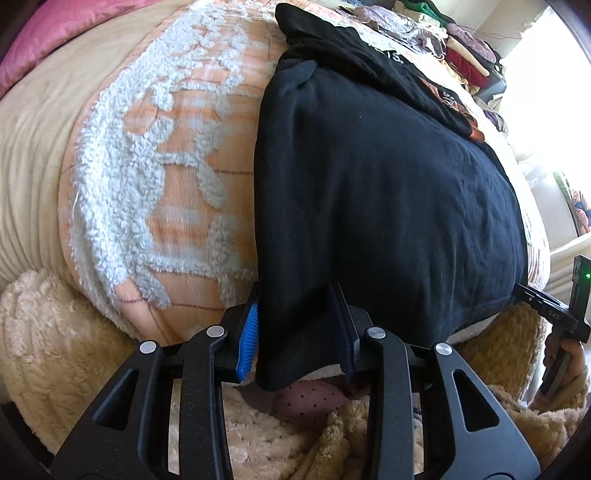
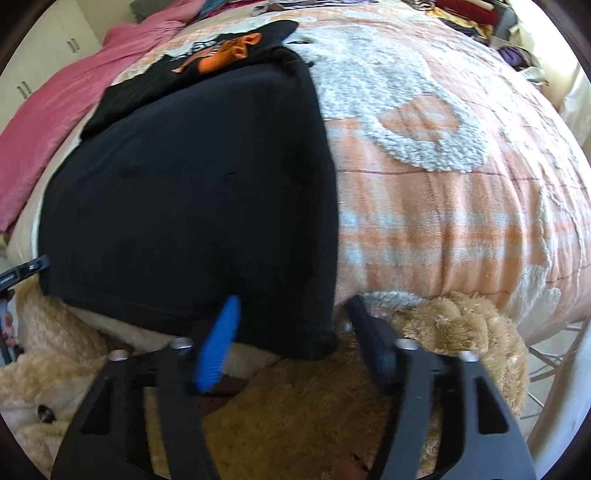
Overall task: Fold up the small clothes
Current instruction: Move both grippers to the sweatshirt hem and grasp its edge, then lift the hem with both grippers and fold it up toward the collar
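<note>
Left wrist view first: the bed was covered with a peach blanket with fluffy white tufted patterns, a pink quilt bunched at the far left corner, and a heap of mixed clothes piled at the far end by a bright window. A tan fuzzy throw hung off the near edge. The black garment lay flat on the blanket with its near hem draped over the bed edge. My left gripper had its jaws apart, straddling the hanging left corner of that garment, the blue pad right against the cloth edge, not clamped. My other tool poked in at the far right, by the hem's opposite corner.

Right wrist view, kinda blurry: same blanket, pink quilt on the left, white cupboards behind it. The black garment had an orange print at its far end. My right gripper sat spread wide around the near right corner, blue pad overlapping the hem; whether it touched, I couldn't tell
</note>
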A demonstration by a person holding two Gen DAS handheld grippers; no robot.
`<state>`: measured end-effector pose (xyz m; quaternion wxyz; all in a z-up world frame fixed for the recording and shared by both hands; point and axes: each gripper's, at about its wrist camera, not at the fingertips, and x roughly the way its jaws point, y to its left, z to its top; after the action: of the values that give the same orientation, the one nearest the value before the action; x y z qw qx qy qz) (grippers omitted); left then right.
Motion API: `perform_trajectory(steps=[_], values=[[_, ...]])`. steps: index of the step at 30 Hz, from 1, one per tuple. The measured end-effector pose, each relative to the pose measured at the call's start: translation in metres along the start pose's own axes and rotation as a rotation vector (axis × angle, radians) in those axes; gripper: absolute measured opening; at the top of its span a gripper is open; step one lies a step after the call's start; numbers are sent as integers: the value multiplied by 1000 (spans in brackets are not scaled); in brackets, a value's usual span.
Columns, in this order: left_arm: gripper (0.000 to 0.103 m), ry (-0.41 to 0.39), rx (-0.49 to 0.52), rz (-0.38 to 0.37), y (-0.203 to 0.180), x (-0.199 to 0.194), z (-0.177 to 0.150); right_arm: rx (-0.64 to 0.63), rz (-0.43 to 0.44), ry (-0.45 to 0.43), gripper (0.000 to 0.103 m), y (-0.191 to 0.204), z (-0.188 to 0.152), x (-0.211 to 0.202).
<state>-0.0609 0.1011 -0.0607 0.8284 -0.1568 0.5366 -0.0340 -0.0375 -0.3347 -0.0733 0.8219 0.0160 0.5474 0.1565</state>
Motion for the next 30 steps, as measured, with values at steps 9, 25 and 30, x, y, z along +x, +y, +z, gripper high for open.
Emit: perform_trajectory(steps=[9,25,30], values=[[31,-2,-43,-26,6,0,-3,-32,86,-99,9,0,-2,-30],[3,-112,-75,-173,10,-61,14,72,208,-397,9,-12,50,-91],[3,-197,-46,-197,4,-89,31,57,210,-477,9,-7,60,-108]])
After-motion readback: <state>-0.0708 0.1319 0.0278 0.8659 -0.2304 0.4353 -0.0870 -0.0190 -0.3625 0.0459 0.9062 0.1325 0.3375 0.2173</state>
